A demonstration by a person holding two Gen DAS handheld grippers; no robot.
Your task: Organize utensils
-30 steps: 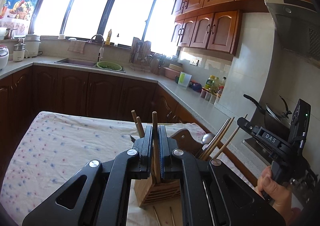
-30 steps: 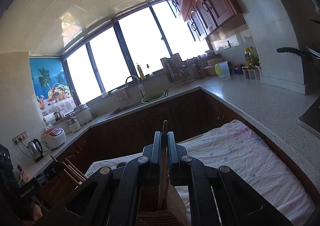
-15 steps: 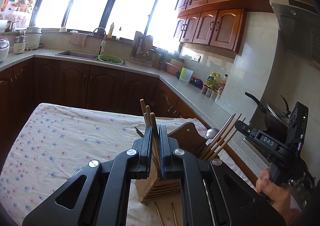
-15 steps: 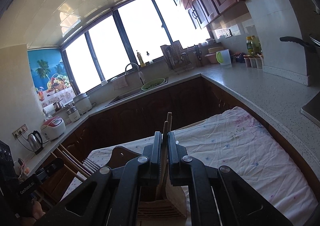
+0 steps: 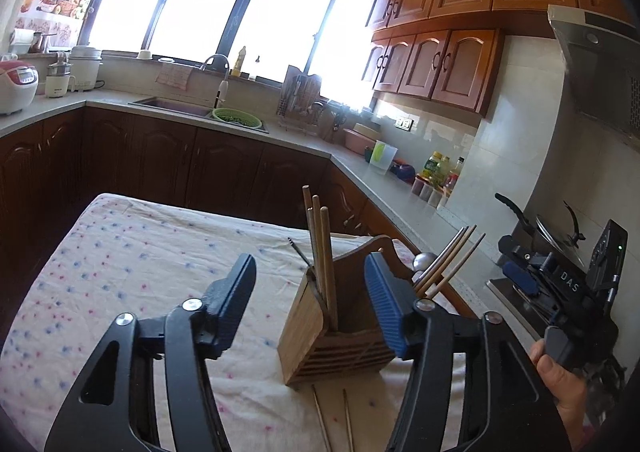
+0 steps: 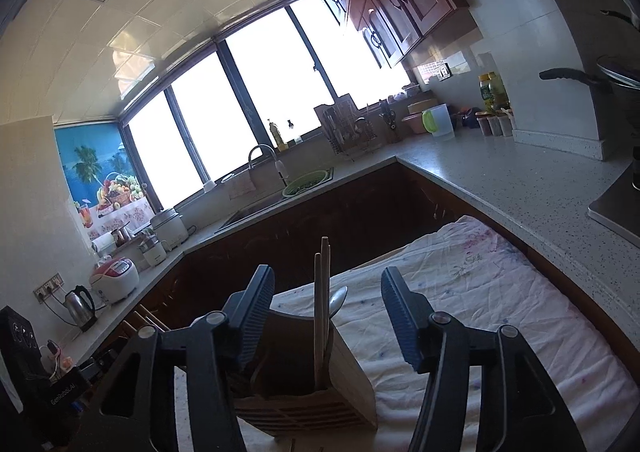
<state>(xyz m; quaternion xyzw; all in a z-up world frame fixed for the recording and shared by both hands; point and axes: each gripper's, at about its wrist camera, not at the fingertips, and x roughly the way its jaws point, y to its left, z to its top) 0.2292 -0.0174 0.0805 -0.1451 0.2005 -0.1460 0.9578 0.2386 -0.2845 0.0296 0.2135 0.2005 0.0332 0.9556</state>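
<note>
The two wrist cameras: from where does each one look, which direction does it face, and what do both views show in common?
Left wrist: sits on the left gripper, facing over its open jaws at the wooden holder on the cloth-covered table; the right gripper and the hand holding it show at the right.
Right wrist: sits on the right gripper, facing the same holder from its other side, jaws open.
Shared: holder, chopsticks, table, sink counter.
</note>
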